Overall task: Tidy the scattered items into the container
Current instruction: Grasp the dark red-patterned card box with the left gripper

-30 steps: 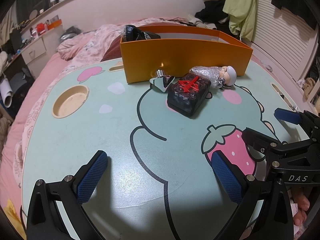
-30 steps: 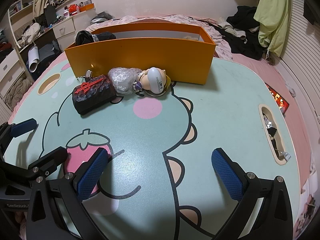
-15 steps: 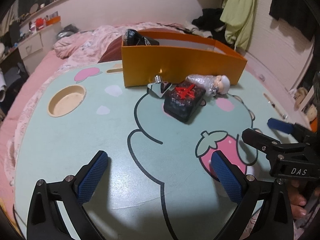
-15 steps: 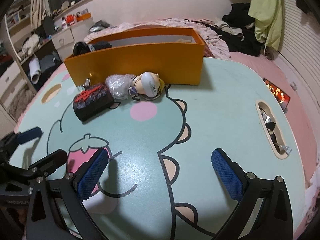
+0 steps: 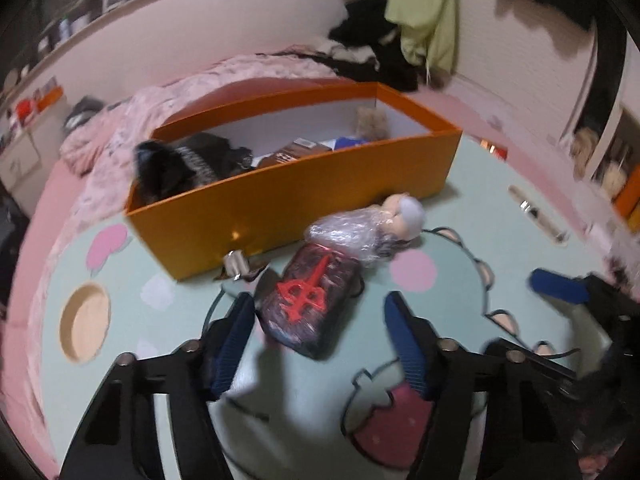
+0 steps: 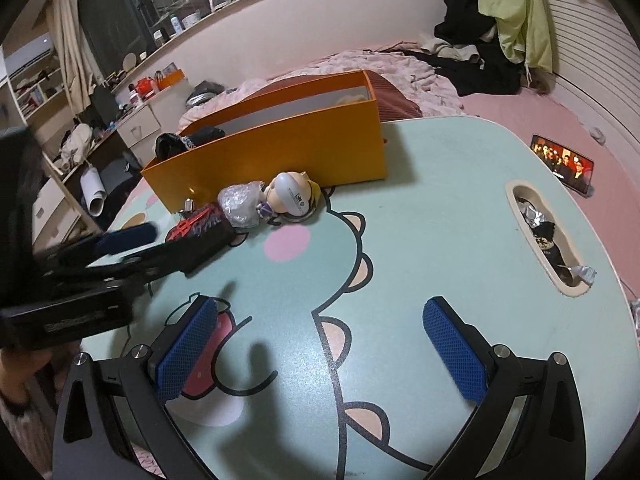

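Nearest, the right gripper (image 6: pixel 320 348) hovers over a pale green surface (image 6: pixel 440 216) printed with a cartoon dinosaur and a strawberry; its jaws stand wide apart with nothing between them. At about nine o'clock from it, the left gripper (image 5: pixel 316 324) reaches toward the scattered items. Its jaws have just been closing and now stand partly open, with the near end of a black pouch (image 5: pixel 310 306) bearing a red emblem lying between the blue pads; the pads do not appear to press on it, though the left view is blurred.

Beyond the pouch, at twelve o'clock from the left gripper, a small figurine (image 6: pixel 290 196) with a pale round head lies on its side, its body wrapped in clear bubble plastic and touching the far end of the pouch. A small shiny metal object (image 5: pixel 236 262) sits at about eleven o'clock from the pouch, against the wall of an orange box (image 6: pixel 280 156).

The long, open orange box stands just behind these items and already holds a dark garment (image 5: pixel 180 164) and several smaller things. A bed with pink bedding (image 6: pixel 400 68) lies farther back.
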`<act>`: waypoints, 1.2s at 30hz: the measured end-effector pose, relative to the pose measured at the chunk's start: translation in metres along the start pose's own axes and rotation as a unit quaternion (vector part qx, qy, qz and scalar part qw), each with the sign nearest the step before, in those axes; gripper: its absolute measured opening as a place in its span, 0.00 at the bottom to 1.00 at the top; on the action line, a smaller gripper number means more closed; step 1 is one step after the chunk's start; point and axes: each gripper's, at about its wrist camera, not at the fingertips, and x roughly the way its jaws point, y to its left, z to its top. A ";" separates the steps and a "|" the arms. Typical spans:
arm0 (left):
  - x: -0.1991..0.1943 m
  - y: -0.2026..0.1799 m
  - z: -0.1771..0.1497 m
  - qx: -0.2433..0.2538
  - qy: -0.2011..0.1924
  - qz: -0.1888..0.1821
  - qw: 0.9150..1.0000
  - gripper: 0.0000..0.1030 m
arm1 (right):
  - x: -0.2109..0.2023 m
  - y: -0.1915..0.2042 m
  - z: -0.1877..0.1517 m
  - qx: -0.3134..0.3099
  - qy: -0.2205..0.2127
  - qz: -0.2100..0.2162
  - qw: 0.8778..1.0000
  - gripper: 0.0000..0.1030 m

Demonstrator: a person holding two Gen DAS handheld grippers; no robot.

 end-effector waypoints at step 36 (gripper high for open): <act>-0.064 0.021 -0.089 -0.084 -0.076 0.013 0.993 0.37 | 0.002 0.000 0.004 0.000 0.023 -0.025 0.999 1.00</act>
